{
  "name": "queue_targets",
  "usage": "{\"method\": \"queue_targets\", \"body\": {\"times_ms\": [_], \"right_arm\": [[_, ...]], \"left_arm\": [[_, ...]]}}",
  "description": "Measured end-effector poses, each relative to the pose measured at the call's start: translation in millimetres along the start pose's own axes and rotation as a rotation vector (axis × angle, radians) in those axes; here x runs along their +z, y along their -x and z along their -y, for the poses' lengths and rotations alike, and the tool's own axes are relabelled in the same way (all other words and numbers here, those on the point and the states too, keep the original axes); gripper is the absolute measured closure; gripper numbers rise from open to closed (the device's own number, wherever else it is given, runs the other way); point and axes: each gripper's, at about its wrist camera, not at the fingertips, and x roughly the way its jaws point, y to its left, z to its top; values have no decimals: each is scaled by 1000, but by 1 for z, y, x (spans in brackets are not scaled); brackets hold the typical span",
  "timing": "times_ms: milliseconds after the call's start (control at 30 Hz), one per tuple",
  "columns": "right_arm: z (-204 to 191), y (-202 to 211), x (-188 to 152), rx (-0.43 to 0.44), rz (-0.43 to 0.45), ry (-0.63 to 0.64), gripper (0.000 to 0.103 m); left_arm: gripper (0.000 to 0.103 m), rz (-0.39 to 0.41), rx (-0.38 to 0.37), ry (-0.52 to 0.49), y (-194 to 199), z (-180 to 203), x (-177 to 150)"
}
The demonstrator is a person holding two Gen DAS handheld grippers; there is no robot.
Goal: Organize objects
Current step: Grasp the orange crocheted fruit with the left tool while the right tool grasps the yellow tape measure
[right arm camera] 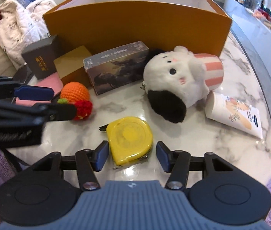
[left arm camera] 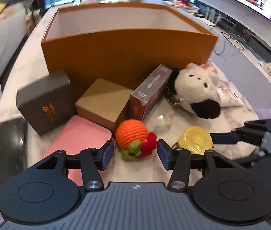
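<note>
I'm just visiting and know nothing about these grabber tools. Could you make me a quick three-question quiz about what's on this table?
1. True or false: the orange box already holds the plush toy.
2. Which item lies between the right gripper fingers? A) yellow tape measure B) lotion tube C) grey box
3. What does the left gripper frame?

Key: 1. False, the plush lies on the table in front of it. 2. A. 3. The crocheted orange.

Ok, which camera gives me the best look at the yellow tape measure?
The right wrist view: the yellow tape measure lies whole and centred, between the open right gripper pads without touching them. In the left wrist view the tape measure is partly hidden behind the left gripper.
</note>
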Motion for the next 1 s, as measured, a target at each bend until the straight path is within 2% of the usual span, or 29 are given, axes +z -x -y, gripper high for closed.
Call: {"method": "queue_targets", "body": {"times_ms": [100, 333, 600, 667, 833, 1000], "right_arm": [[-1, 1, 3, -8, 24, 25, 41], [1, -5, 3, 13, 24, 43, 41], [-2, -8, 0, 3, 33, 65, 43], [-2, -7, 0, -7, 38, 68, 47], [1, -6, -1, 1, 39, 43, 49], [6, 4, -3, 32, 54, -3, 49]], "left_arm": [[45, -11, 9, 9, -5, 2, 1], [45, -25, 49, -3, -17, 10, 4], [45, 0, 33, 26, -24, 5, 2], [45, 11, 29, 27, -25, 5, 2], [49, 28, 27, 32, -19, 3, -3], [49, 66, 2, 35, 3, 1, -9]]}}
